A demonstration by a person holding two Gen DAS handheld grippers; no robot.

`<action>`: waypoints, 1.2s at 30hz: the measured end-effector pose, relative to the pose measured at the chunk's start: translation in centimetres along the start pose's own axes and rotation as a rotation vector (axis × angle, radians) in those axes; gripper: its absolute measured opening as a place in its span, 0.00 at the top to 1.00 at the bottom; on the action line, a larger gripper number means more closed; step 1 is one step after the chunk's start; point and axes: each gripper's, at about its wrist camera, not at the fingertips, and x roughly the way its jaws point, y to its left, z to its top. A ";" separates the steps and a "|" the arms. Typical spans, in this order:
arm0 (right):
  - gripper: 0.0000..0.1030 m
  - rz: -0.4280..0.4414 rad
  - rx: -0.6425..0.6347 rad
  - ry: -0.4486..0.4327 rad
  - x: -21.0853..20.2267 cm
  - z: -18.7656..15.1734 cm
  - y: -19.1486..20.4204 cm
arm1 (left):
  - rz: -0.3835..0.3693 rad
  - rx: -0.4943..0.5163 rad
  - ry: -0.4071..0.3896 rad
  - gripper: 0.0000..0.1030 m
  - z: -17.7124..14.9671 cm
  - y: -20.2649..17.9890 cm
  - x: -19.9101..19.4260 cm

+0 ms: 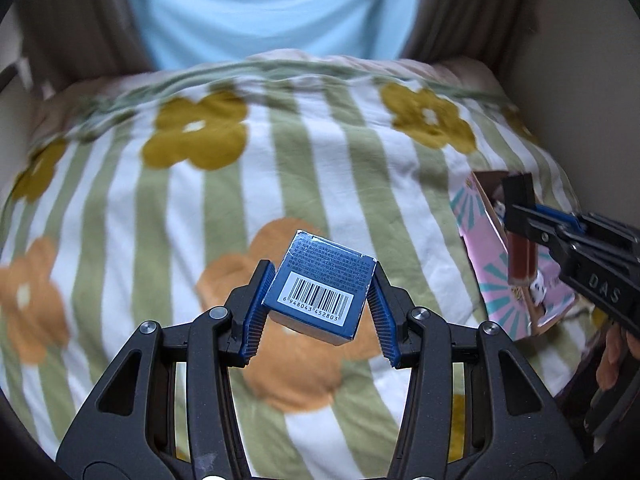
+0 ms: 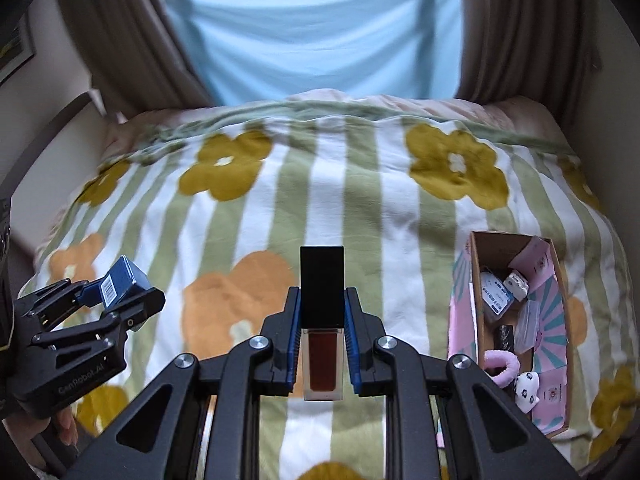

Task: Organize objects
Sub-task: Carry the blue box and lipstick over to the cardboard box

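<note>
A small blue cardboard box with a barcode (image 1: 320, 286) is being clamped in the left gripper (image 1: 320, 304); a dark red, black-capped glass tube (image 2: 322, 320) is being gripped by the right gripper (image 2: 322, 340), above a green-striped flowered quilt (image 2: 360, 200). A filled cardboard box (image 2: 476, 280) is lying right.

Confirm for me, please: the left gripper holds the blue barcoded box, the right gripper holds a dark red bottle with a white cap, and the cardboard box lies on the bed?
Nearly right: the bottle in the right gripper has a black cap, not white, as the right wrist view shows. The rest stands.
</note>
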 end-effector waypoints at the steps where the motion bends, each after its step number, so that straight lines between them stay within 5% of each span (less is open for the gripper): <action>1: 0.83 0.011 -0.010 0.001 -0.5 -0.2 0.2 | 0.020 -0.020 0.003 0.58 -0.5 0.0 -0.9; 7: 0.83 0.046 -0.071 -0.015 -3.1 -1.7 1.0 | 0.039 -0.103 -0.002 0.58 -2.9 0.1 -3.7; 19: 0.83 0.064 -0.055 -0.069 -5.7 -1.5 -0.1 | 0.072 -0.083 -0.052 0.58 -1.9 -1.4 -6.2; 26: 0.83 0.021 0.027 -0.111 -7.5 -0.8 -4.3 | 0.025 -0.011 -0.064 0.58 0.8 -4.8 -5.6; 36: 0.83 -0.124 0.173 -0.099 -8.9 -2.1 -13.4 | -0.113 0.155 -0.062 0.58 5.6 -14.9 -2.0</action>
